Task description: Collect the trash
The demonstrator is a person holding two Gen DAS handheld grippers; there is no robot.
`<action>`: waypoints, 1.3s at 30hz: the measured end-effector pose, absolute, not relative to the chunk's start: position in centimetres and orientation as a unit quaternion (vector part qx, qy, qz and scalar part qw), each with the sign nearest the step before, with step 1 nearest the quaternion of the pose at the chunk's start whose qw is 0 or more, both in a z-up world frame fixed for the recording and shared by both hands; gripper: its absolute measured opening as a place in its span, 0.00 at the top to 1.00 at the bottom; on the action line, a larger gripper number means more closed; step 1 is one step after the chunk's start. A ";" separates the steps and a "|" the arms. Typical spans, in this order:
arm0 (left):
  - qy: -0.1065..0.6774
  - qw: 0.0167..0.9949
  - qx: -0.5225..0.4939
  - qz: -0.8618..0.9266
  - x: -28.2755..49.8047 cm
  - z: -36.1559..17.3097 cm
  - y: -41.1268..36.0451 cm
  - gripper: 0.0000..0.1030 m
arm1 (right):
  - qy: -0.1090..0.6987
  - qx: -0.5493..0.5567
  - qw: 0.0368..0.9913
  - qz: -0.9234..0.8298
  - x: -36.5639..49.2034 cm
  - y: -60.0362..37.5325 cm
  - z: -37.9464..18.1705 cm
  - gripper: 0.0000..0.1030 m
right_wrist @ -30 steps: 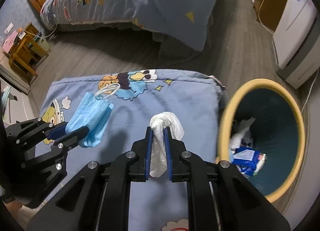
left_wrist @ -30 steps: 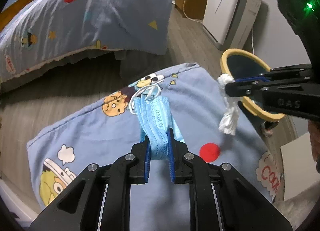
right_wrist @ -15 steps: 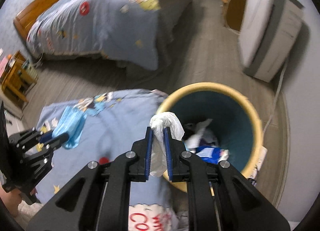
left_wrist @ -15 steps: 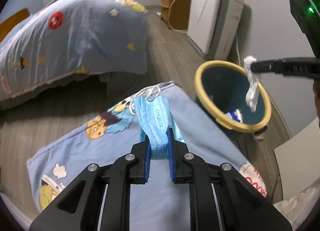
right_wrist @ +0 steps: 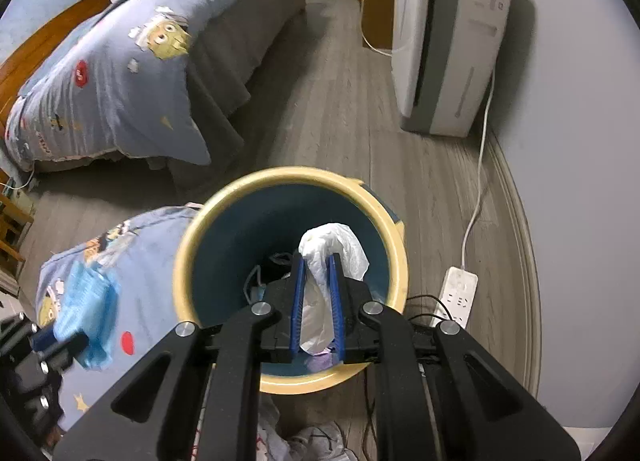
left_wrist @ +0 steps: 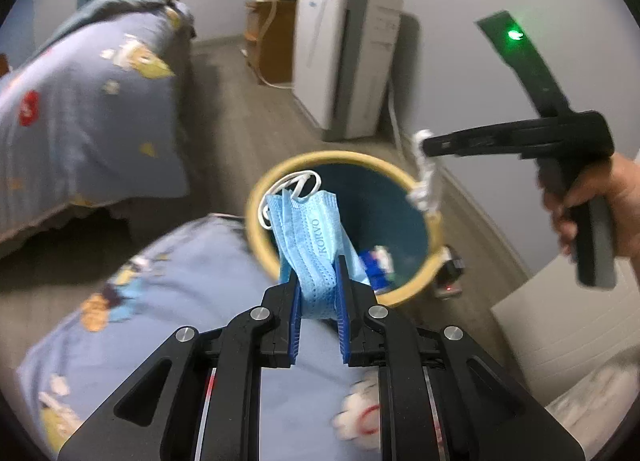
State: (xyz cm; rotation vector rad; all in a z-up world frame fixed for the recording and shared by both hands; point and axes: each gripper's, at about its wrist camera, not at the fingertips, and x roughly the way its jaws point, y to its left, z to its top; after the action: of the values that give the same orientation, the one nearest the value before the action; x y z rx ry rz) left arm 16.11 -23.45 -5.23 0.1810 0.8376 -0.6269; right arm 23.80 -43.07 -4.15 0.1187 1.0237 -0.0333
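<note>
While clamped in the right gripper [right_wrist: 316, 261], the crumpled white tissue [right_wrist: 334, 249] hangs lengthwise over the yellow-rimmed round bin [right_wrist: 188, 245]; left gripper [left_wrist: 318, 265] clamps the pleated blue face mask [left_wrist: 310, 233], long axis pointing binward.

Both wrist fisheyes peer steeply down along their own black fingers. The left view faces the yellow-rimmed bin [left_wrist: 256, 221] from beside it; the right hangs close above that bin [right_wrist: 188, 253]. Both share the cartoon-print bedding [left_wrist: 192, 281] [right_wrist: 148, 237].

Light-blue pleated mask [left_wrist: 310, 237], white tissue [right_wrist: 334, 251], yellow-rimmed teal bin [right_wrist: 188, 249], cartoon-printed blue bedding [right_wrist: 120, 73], grey wood-grain floor [right_wrist: 344, 113].
</note>
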 end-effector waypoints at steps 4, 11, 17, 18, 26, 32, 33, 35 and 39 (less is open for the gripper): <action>0.418 0.846 0.111 -0.312 16.6 -7.6 -27.5 0.84 | 0.511 0.063 0.857 -0.018 24.3 -43.7 -6.4 0.89; 0.434 0.838 0.146 -0.297 19.8 -10.3 -29.9 0.84 | 0.534 0.079 0.842 -0.014 25.2 -44.1 -9.7 0.88; 0.438 0.845 0.139 -0.274 23.1 -11.8 -29.9 0.84 | 0.542 0.104 0.834 -0.010 26.4 -44.0 -12.0 0.88; 0.437 0.847 0.134 -0.272 23.5 -12.0 -29.8 0.83 | 0.540 0.106 0.835 -0.010 26.6 -44.0 -12.1 0.88; 0.429 0.851 0.140 -0.269 25.1 -13.0 -29.8 0.81 | 0.500 0.133 0.856 -0.016 28.5 -43.6 -12.3 0.85; 0.432 0.851 0.126 -0.270 25.6 -13.5 -29.1 0.64 | 0.495 0.159 0.854 -0.037 29.1 -44.8 -12.9 0.49; 0.432 0.852 0.124 -0.269 25.7 -13.5 -28.9 0.59 | 0.497 0.161 0.852 -0.038 29.2 -44.9 -13.0 0.48; 0.431 0.853 0.118 -0.269 25.5 -13.5 -28.5 0.50 | 0.496 0.155 0.854 -0.040 29.2 -45.1 -12.9 0.42; 0.426 0.859 0.110 -0.261 25.1 -13.0 -27.7 0.27 | 0.489 0.146 0.859 -0.044 28.7 -45.5 -11.9 0.36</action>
State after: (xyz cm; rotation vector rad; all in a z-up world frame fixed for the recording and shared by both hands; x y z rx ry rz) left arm 25.07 -27.75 -13.01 0.2303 0.8935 -0.5480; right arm 28.70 -45.48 -11.88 0.3076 1.0259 -0.0925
